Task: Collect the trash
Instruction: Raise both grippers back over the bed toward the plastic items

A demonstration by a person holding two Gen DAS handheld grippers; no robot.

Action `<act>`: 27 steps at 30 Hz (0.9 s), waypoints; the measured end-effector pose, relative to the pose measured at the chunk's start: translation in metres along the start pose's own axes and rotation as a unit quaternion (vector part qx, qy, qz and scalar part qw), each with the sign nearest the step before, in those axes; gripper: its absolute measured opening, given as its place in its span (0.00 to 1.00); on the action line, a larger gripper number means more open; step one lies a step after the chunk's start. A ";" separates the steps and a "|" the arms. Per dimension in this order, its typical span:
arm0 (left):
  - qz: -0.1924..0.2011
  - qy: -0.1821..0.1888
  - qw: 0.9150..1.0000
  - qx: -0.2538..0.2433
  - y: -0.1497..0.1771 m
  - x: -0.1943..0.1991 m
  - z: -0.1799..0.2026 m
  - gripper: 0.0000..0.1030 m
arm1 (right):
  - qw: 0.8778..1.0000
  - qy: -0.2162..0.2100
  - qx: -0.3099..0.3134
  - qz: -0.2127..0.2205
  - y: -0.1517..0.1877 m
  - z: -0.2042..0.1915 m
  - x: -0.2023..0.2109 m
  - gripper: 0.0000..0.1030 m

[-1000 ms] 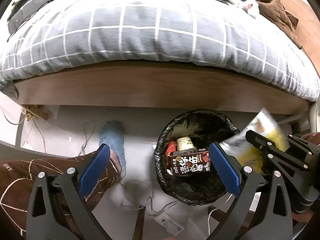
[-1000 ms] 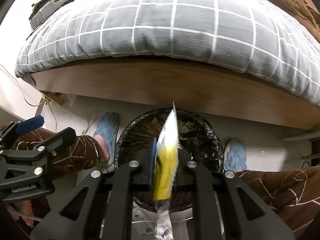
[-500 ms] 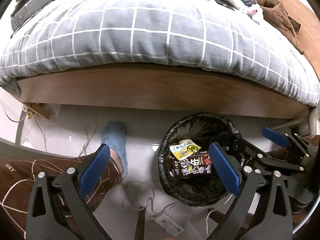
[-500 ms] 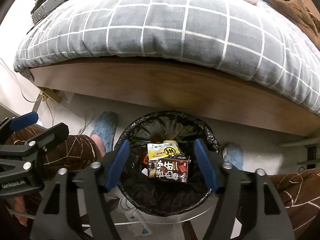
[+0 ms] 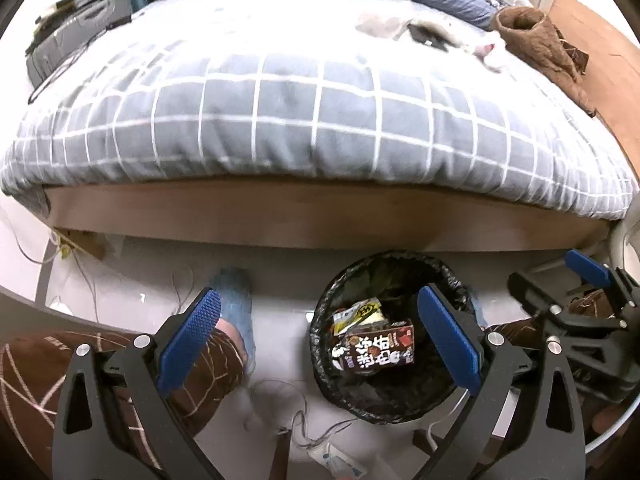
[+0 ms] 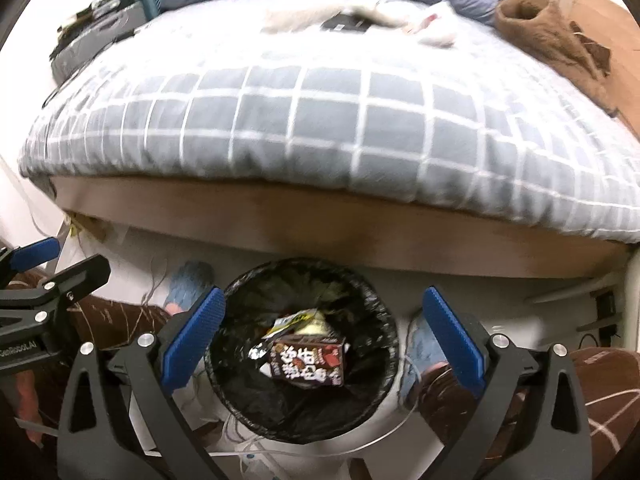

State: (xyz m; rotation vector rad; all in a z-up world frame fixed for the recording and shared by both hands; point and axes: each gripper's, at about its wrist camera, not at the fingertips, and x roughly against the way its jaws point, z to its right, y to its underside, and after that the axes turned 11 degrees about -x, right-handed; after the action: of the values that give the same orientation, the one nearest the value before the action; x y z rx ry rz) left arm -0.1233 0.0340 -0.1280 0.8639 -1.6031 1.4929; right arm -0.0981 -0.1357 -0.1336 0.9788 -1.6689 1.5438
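A round bin lined with a black bag (image 5: 396,392) (image 6: 240,380) stands on the floor by the bed. Inside lie a dark brown drink carton (image 5: 380,350) (image 6: 310,364) and a yellow wrapper (image 5: 358,314) (image 6: 296,318). My left gripper (image 5: 320,340) is open and empty, above the floor left of the bin; it also shows in the right wrist view (image 6: 48,268). My right gripper (image 6: 322,334) is open and empty, straight above the bin; it also shows in the left wrist view (image 5: 560,280).
A bed with a grey checked duvet (image 5: 312,112) and wooden frame (image 5: 320,216) stands behind the bin. White tissues (image 6: 436,28), a brown garment (image 6: 548,28) and dark items lie on it. Feet in blue slippers (image 5: 234,300) and cables (image 5: 312,436) are on the floor.
My right gripper opened and let the yellow wrapper drop into the bin, where it now lies beside the carton. Both grippers have since tilted up, showing more of the bed.
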 end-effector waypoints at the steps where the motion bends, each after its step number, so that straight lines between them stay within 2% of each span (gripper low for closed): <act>1: 0.004 0.000 1.000 -0.002 -0.002 0.003 0.002 0.94 | 1.000 0.001 -0.003 0.006 -0.002 0.004 0.004 0.93; 8: 0.033 -0.001 0.999 -0.013 -0.025 0.027 0.010 0.94 | 0.997 0.016 -0.035 0.072 -0.029 0.040 0.048 0.93; 13: 0.051 0.003 0.999 -0.020 -0.046 0.039 0.015 0.94 | 0.994 0.021 -0.044 0.102 -0.050 0.060 0.067 0.93; 23: 0.073 0.012 0.997 -0.029 -0.096 0.039 0.027 0.94 | 0.988 0.014 -0.047 0.146 -0.099 0.076 0.079 0.93; 27: 0.085 0.011 0.996 -0.037 -0.126 0.034 0.030 0.94 | 0.987 0.010 -0.047 0.156 -0.122 0.080 0.074 0.93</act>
State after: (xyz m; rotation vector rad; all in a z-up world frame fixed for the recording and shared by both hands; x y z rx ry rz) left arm -0.0315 -0.0055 -0.0383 0.6801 -1.7405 1.5426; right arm -0.0290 -0.2253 -0.0158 0.6737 -1.9333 1.6457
